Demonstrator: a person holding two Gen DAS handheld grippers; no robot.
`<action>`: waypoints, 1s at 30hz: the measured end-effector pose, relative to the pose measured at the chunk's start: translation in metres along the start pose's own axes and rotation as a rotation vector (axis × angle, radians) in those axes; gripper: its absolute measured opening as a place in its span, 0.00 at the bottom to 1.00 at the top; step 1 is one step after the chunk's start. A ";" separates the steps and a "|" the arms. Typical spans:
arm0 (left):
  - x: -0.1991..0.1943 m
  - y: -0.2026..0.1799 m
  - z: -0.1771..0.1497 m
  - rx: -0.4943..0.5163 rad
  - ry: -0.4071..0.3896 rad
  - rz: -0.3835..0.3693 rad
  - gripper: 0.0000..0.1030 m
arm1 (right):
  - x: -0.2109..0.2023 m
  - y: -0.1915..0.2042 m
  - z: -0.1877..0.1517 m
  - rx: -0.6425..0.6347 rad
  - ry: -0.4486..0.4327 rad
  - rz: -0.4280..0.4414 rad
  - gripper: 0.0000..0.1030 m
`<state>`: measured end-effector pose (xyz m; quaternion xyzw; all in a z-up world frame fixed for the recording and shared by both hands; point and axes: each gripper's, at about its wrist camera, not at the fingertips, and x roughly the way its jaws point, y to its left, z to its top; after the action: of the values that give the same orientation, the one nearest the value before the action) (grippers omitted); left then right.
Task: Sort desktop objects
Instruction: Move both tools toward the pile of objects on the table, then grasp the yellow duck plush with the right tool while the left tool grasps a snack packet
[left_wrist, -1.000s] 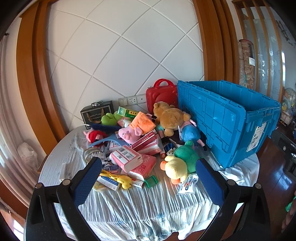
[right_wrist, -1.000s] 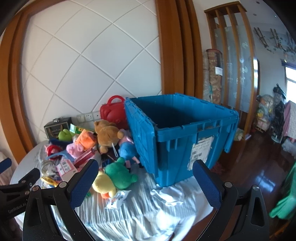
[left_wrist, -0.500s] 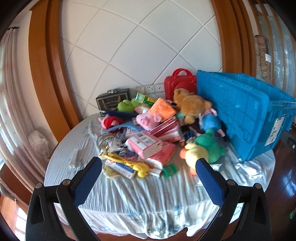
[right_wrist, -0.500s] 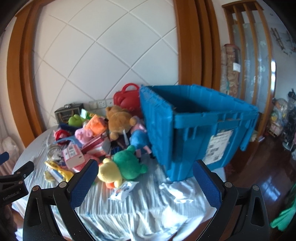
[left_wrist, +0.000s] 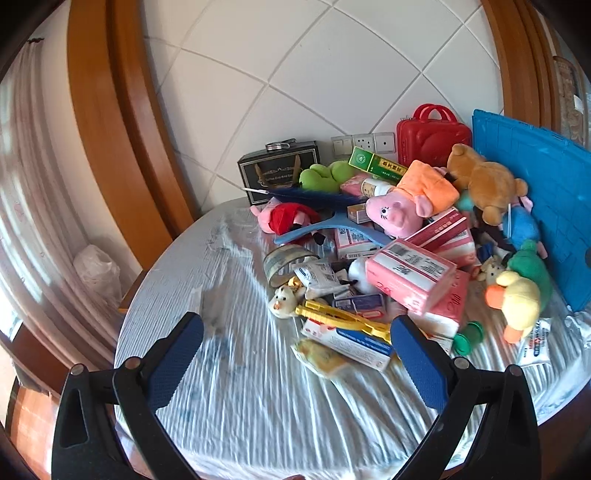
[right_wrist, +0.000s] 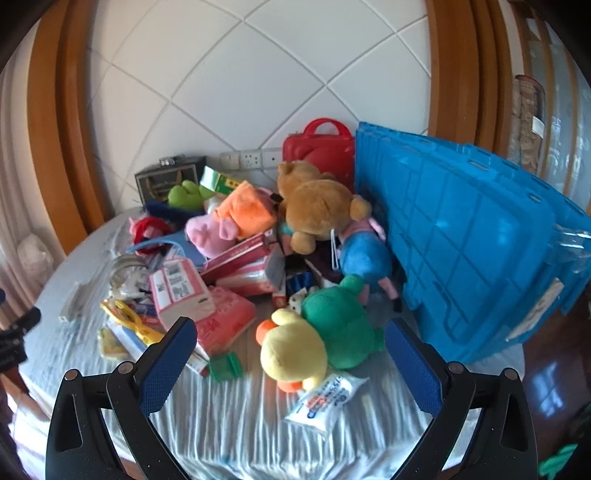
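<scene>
A heap of toys and boxes lies on a round table with a white cloth. It holds a brown teddy bear, a pink pig plush, a yellow duck plush with a green plush, pink tissue packs and a yellow clip. A big blue crate stands at the right. My left gripper is open and empty above the near cloth. My right gripper is open and empty just in front of the duck.
A red case and a black box stand against the tiled wall. A white wipes packet lies at the table's front edge. Wooden pillars flank the wall. The left gripper's body shows at the right wrist view's left edge.
Both grippers have moved closer to the table and swung left, so the heap looks larger and the crate has slid to the right. Both stay open.
</scene>
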<state>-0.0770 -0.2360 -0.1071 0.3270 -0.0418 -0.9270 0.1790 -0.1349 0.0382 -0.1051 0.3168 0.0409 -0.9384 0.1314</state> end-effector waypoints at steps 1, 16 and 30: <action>0.009 0.003 0.004 0.015 -0.006 -0.014 1.00 | 0.011 0.003 0.000 0.001 0.025 -0.028 1.00; 0.107 0.001 -0.012 0.065 0.162 -0.140 1.00 | 0.155 0.023 -0.043 -0.006 0.333 -0.133 1.00; 0.172 0.000 -0.072 -0.085 0.380 -0.086 1.00 | 0.180 0.003 -0.048 -0.015 0.401 -0.025 1.00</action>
<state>-0.1564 -0.2952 -0.2652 0.4897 0.0457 -0.8563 0.1576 -0.2441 0.0032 -0.2524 0.4958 0.0770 -0.8578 0.1113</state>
